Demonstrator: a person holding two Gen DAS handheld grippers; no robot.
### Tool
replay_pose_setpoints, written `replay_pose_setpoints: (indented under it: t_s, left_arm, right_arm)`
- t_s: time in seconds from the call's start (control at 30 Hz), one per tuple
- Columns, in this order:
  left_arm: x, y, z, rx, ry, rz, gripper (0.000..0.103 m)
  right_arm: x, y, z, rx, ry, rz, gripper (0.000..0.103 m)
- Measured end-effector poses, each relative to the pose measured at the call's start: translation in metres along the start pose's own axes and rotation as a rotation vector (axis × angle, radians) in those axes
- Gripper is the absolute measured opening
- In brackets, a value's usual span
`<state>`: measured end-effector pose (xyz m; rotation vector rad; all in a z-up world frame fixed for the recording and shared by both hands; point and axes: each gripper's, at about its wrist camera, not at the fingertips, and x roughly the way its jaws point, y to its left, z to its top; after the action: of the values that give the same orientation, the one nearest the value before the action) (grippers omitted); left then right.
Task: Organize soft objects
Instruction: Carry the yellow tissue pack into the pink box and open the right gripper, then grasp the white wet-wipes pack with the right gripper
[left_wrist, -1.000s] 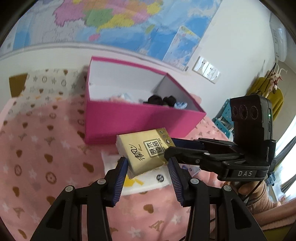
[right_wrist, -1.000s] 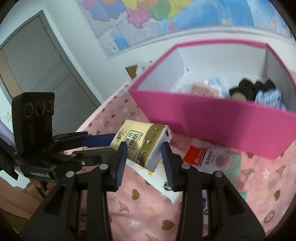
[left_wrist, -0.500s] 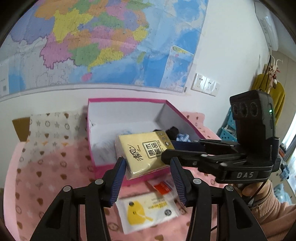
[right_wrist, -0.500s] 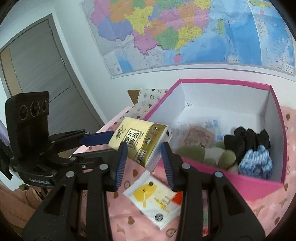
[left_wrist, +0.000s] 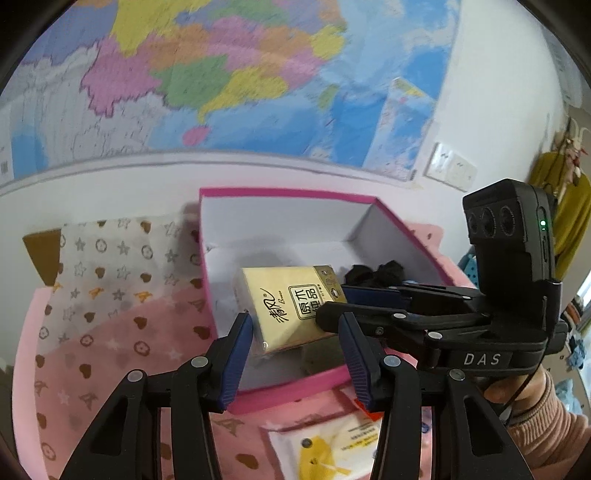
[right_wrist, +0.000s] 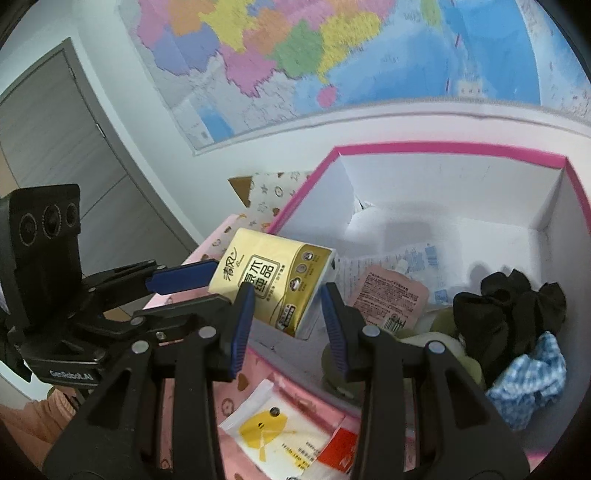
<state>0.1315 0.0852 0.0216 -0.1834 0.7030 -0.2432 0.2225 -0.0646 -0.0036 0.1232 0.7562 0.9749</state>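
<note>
Two tongs grip one gold tissue pack. The left gripper has its blue pads narrowed onto the pack's two sides. The right gripper closes on it in the same way from the other side, and in each view the other tool's fingers pinch an end of the pack.

We see the pack held in the air above the near left part of the open pink box. It hides the box floor beneath it. In the right wrist view its long axis runs across the frame, the right end lower and the printed face turned up towards the camera.

Inside the box lie a pink sachet, a black cloth and a blue checked cloth. A pale greenish soft thing is half covered by the right finger, and we cannot tell what it is. In the left wrist view the right tool masks most of the black cloth.

Before the box, on the pink patterned cover, lies a white packet with a yellow print, which the fingers and the frame edge cut off. A hand in a pink sleeve shows at the right. Behind, the wall map is blurred.
</note>
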Motion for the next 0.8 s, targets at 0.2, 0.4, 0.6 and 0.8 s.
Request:
replay_pose_setpoints:
  t_s: [0.2, 0.4, 0.6, 0.8]
  left_arm:
    - [0.014, 0.011, -0.001, -0.035, 0.024, 0.044, 0.048]
    - [-0.001, -0.001, -0.002, 0.007, -0.032, 0.081, 0.049]
    - [-0.022, -0.017, -0.009, 0.049, -0.088, 0.052, 0.053]
    - [-0.035, -0.032, -0.027, 0.074, -0.098, 0.001, 0.061]
  right_arm:
    - [0.024, -0.014, 0.001, 0.051, 0.030, -0.028, 0.042]
    - [0.006, -0.017, -0.004, 0.047, 0.000, -0.049, 0.042]
    - [-0.037, -0.009, -0.018, 0.023, -0.048, -0.017, 0.043]
    - [-0.076, 0.007, -0.046, -0.021, -0.064, 0.017, 0.043]
